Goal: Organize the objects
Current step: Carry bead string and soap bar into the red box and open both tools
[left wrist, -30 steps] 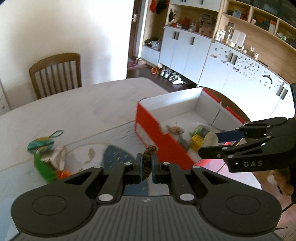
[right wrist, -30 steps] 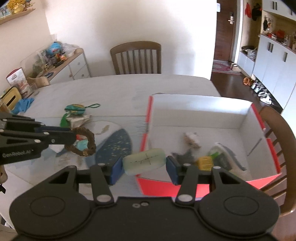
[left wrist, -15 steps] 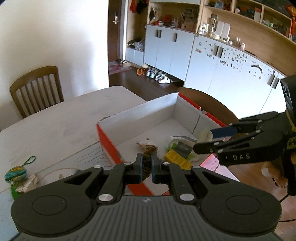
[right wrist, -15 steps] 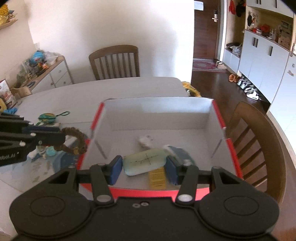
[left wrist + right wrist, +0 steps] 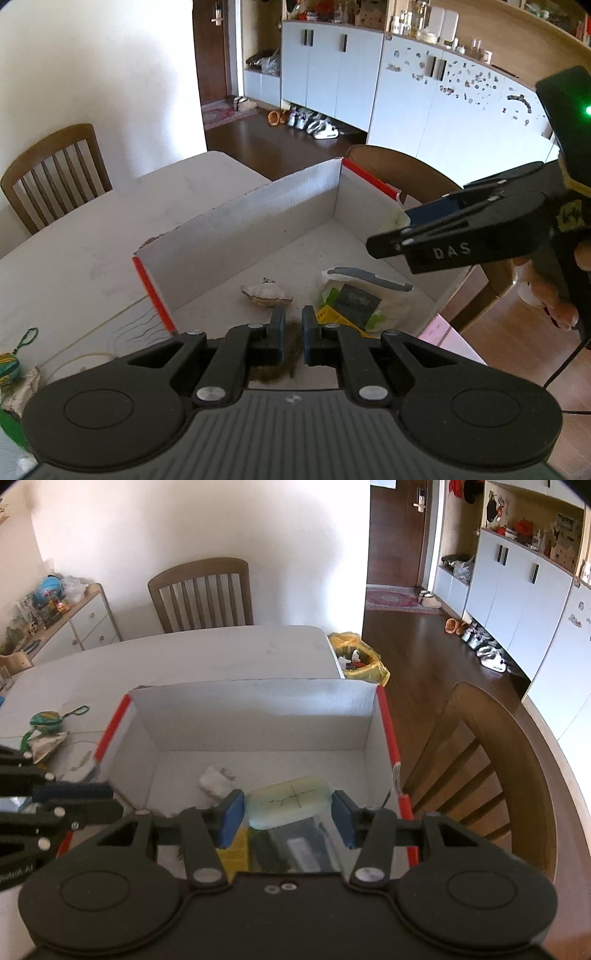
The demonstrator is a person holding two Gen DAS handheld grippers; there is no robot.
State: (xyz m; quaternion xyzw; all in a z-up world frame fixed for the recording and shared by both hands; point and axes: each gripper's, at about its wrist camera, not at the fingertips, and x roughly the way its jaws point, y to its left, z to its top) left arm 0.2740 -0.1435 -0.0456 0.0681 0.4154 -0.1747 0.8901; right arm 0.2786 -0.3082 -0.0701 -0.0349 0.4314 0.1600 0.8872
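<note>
Left claw point(image 5: 291, 332) clamped on brown ring point(image 5: 286, 349); right claw point(image 5: 288, 814) grips pale soap bar point(image 5: 288, 801), long axis across the jaws. Both hang over the box point(image 5: 258, 716), floor straight below, right deeper in. Box sits on white counter point(image 5: 184, 657); chairs, cabinets around.

Matt cardboard box point(image 5: 255, 716), seemingly waxy translucent bar point(image 5: 288, 802), wooden chair point(image 5: 201, 590).
</note>
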